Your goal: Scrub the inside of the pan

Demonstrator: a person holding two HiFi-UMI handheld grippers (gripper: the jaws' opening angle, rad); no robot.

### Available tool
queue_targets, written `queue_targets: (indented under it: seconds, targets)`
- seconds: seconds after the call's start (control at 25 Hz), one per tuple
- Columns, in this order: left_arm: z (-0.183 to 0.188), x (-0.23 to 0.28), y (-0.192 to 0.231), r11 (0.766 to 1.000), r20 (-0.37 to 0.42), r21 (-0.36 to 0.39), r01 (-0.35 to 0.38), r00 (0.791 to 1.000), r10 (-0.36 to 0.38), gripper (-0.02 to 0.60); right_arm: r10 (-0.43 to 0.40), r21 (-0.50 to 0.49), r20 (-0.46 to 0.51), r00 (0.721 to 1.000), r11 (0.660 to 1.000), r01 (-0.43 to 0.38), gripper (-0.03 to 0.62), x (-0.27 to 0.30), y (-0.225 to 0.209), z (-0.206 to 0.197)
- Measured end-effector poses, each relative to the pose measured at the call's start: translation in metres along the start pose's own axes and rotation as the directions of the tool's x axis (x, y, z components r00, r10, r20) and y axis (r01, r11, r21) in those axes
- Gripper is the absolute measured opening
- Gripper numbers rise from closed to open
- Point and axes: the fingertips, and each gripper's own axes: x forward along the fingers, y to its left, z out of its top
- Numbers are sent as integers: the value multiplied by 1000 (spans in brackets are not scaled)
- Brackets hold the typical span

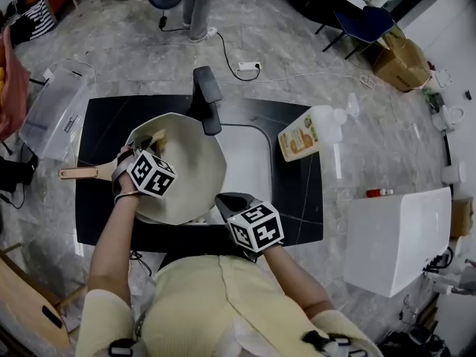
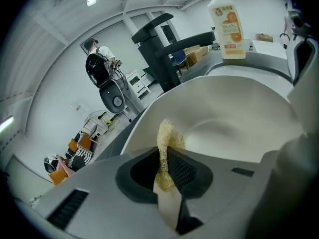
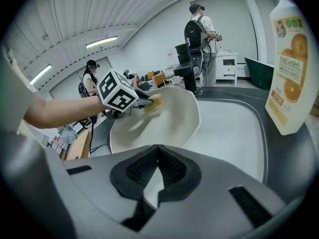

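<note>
Cream-coloured, the one frying pan lies at the sink. The left gripper pinches one yellow scouring sponge inside the pan. The right gripper is closed and empty. One dish-soap bottle lies beside the sink.

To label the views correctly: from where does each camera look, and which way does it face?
Head view: on the person's head, steeply down onto the pan; arms, left gripper and right gripper show.
Left gripper view: rides the left gripper, faces into the pan; jaws shut on the sponge.
Right gripper view: rides the right gripper, faces the left gripper across the pan; jaws together.
All share pan, sponge, soap bottle.
</note>
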Motion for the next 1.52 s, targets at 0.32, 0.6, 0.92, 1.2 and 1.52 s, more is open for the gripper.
queue_targets:
  seconds: [0.32, 0.6, 0.92, 1.2, 1.52]
  targets:
    - [5, 19, -19, 999, -42, -41, 14, 999, -16, 43, -4, 14, 4, 1000, 1000, 4, 14, -1, -5, -1]
    - [9, 38, -30, 997, -60, -61, 45, 997, -48, 43, -13, 33, -3, 1000, 999, 13, 14, -3, -10, -6]
    - [32, 46, -54, 991, -16, 57, 120, 993, -119, 43, -20, 45, 0, 1000, 999, 20, 14, -4, -12, -9]
    - [46, 40, -98, 944, 20, 229, 236, 969, -247, 43, -30, 49, 6, 1000, 998, 30, 14, -5, -13, -8]
    - [44, 20, -140, 846, 5, 404, 348, 924, -383, 43, -35, 45, 11, 999, 998, 34, 14, -6, -14, -5]
